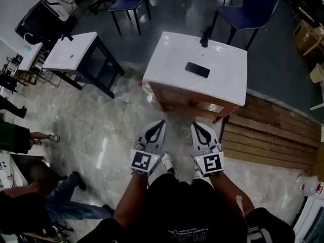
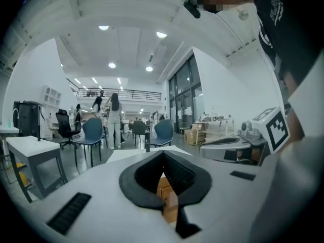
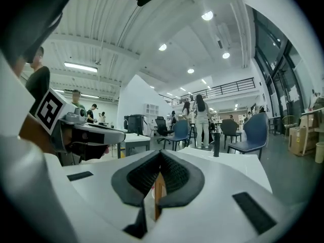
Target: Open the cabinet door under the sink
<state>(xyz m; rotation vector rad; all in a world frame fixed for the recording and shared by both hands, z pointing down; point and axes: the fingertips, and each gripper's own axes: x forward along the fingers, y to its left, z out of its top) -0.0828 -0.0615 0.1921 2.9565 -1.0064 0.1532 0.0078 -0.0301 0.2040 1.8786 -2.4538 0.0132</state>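
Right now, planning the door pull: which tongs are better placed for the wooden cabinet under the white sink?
Probably right: the right tongs face the middle of the brown wooden cabinet; the left tongs face its left corner.

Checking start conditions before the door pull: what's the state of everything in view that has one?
left tongs, shut, nothing between them, short of the cabinet
right tongs, shut, nothing held
cabinet door, looks closed, flush with the wooden front, untouched
blue chair behind the sink, empty
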